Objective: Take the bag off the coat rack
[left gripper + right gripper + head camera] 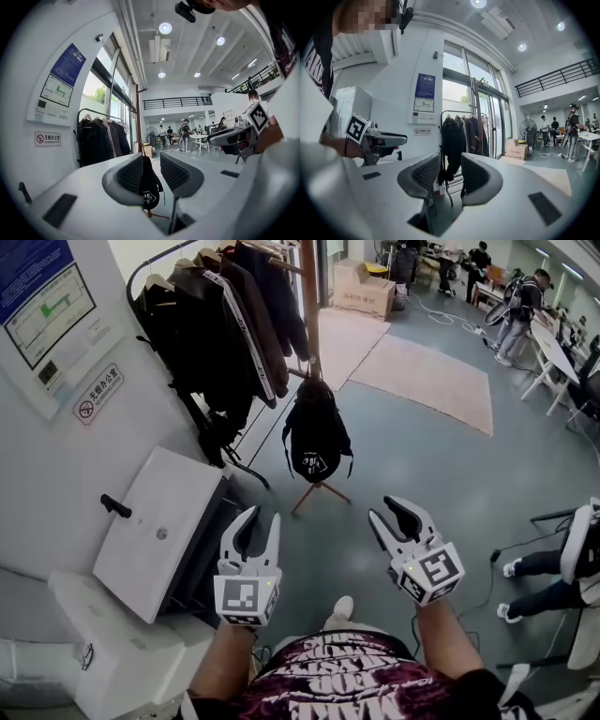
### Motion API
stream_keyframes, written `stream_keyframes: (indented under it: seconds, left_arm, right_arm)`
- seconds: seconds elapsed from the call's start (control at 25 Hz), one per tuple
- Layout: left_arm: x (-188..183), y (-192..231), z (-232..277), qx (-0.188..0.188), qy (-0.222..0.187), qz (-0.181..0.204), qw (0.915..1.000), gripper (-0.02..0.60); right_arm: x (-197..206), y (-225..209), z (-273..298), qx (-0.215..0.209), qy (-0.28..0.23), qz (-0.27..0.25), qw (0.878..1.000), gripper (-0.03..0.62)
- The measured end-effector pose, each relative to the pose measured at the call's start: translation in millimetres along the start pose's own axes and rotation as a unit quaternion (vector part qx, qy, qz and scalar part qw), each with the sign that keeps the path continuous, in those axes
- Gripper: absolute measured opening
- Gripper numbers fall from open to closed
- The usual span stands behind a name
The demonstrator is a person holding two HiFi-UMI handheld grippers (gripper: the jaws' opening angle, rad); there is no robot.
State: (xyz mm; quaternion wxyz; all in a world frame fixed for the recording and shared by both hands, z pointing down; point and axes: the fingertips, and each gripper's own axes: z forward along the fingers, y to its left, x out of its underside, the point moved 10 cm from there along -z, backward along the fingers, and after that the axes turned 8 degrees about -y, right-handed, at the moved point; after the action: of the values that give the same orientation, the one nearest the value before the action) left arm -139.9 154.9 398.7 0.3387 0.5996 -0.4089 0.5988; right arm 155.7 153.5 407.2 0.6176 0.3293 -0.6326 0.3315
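A black bag (316, 432) hangs from a wooden coat rack (310, 306) whose legs stand on the grey floor ahead of me. My left gripper (262, 517) is held low and short of the bag, open with nothing between its fingers. My right gripper (387, 510) is beside it to the right, also open and holding nothing. In the left gripper view the bag (149, 187) shows far off through the gap of the left gripper (151, 164). The right gripper (450, 165) faces dark hanging coats (457, 136) and the rack's pole (477, 117).
A metal garment rail with dark jackets (216, 324) stands left of the coat rack. A white cabinet (159, 521) is against the wall at my left. Beyond lie a beige rug (422, 371), a cardboard box (364, 287) and people at desks (520, 306). A seated person's legs (544, 577) are at right.
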Motion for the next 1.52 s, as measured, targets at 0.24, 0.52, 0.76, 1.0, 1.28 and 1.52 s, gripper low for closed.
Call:
stream_keyframes:
  seconds: [0.24, 0.52, 0.76, 1.0, 1.28, 1.52]
  left_arm:
    - [1, -3, 40, -0.016, -0.002, -0.003, 0.9999, 0.104]
    - [-2, -8, 70, -0.047, 0.006, -0.004, 0.9989, 0.104]
    - [-5, -14, 79, -0.055, 0.001, 0.006, 0.9985, 0.104]
    - [-5, -17, 76, -0.052, -0.003, 0.003, 0.9986, 0.104]
    - [2, -13, 82, -0.031, 0.006, 0.000, 0.9995, 0.104]
    - [5, 0, 100, -0.019, 0.001, 0.012, 0.9997, 0.104]
  right_arm:
    - [-2, -38, 21, -0.017, 0.000, 0.006, 1.000, 0.141]
    - [-2, -74, 34, -0.032, -0.009, 0.009, 0.999, 0.144]
    - [1, -95, 34, -0.029, -0.012, 0.011, 0.999, 0.146]
    - [1, -95, 32, -0.035, -0.007, 0.010, 0.999, 0.147]
    - [-2, -91, 40, -0.032, -0.010, 0.009, 0.999, 0.146]
    - [3, -93, 61, -0.028, -0.004, 0.008, 1.000, 0.147]
